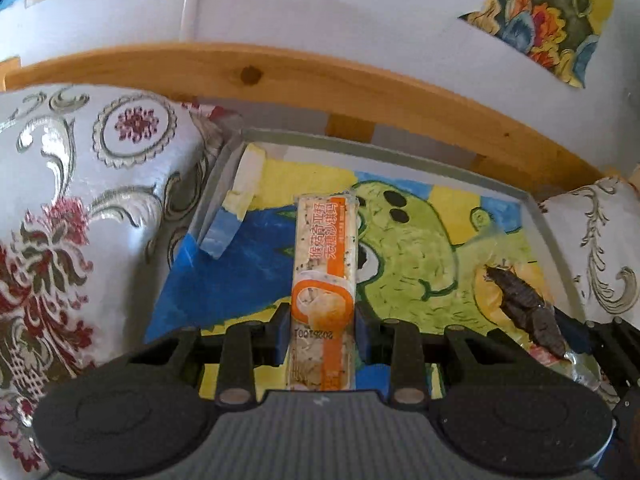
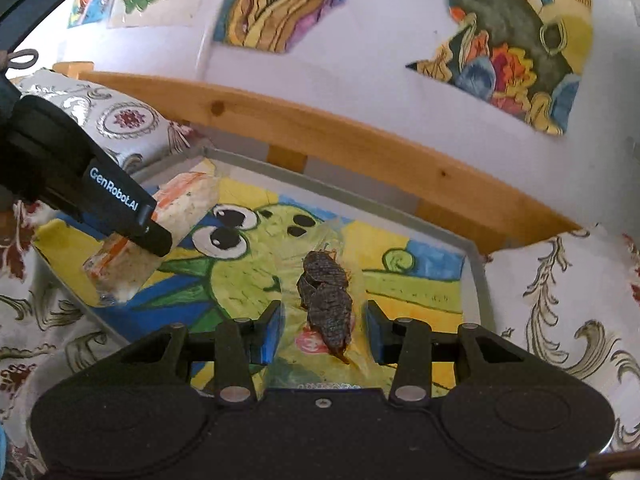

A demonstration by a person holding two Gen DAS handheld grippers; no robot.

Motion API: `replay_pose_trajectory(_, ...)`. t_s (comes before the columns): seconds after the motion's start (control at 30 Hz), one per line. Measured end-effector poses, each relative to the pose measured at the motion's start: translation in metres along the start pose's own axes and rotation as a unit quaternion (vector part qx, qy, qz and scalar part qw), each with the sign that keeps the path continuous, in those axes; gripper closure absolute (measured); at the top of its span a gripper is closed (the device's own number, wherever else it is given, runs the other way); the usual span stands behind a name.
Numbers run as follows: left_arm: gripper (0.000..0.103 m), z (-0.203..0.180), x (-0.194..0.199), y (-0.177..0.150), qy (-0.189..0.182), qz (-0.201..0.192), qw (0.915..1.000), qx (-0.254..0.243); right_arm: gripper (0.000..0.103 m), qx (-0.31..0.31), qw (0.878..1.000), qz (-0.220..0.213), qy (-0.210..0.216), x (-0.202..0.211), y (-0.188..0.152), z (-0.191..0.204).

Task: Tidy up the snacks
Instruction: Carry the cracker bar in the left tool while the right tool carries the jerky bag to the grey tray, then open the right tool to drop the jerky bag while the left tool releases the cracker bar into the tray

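A grey-rimmed tray [image 1: 400,155] lined with a painted frog picture lies ahead. My left gripper [image 1: 321,332] is shut on an orange-and-white snack bar [image 1: 325,248], which points forward over the tray's middle. The right wrist view shows the same bar [image 2: 182,204] held at the tray's left side by the left gripper [image 2: 158,240]. My right gripper [image 2: 323,328] holds a clear packet of dark dried snack [image 2: 326,300] between its blue pads [image 2: 269,330], above the frog's body. In the left wrist view that packet [image 1: 520,300] hangs at the tray's right.
Floral cushions flank the tray on the left [image 1: 80,200] and on the right [image 2: 560,312]. Behind the tray runs a wooden rail [image 1: 280,72], with a white wall and paintings [image 2: 516,52] above. The lining paper curls up [image 1: 236,208] at the tray's left wall.
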State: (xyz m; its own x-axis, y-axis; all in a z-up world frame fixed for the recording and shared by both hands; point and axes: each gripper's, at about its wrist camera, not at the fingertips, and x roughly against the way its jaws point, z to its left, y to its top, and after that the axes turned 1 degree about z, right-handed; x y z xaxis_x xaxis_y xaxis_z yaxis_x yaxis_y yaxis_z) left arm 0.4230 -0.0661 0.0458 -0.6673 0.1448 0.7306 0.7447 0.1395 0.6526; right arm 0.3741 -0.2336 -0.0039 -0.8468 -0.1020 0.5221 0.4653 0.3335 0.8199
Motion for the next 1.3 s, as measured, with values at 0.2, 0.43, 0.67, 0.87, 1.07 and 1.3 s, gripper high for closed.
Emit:
replay_pose_trajectory(0.2,0.068,-0.001,-0.008,-0.003,0.008,0.006,1.0,0.0,0.057,-0.016,1.0,0.016,0.0,-0.011,-0.006,-0.003)
replay_pose_trajectory(0.43,0.068,-0.01,-0.016,-0.001,0.028,0.013,0.9994,-0.013,0.052,-0.042,0.999,0.029,0.003,-0.016,-0.008,-0.007)
replay_pose_trajectory(0.67,0.056,-0.013,-0.021,0.0,0.037,0.025,0.9989,-0.015,0.032,-0.046,0.998,0.031,-0.012,-0.013,-0.008,-0.009)
replay_pose_trajectory(0.87,0.027,-0.008,-0.009,-0.004,0.031,0.008,0.9995,0.003,0.013,-0.06,0.998,0.006,-0.024,0.003,-0.008,-0.017)
replay_pose_trajectory(1.07,0.006,-0.005,0.02,-0.012,0.033,-0.042,0.9985,0.011,0.001,-0.077,0.997,-0.024,-0.022,0.036,-0.012,-0.021)
replay_pose_trajectory(1.3,0.001,-0.001,0.061,-0.035,0.031,-0.087,0.9956,0.016,0.001,-0.092,0.994,-0.052,-0.011,0.086,-0.018,-0.015)
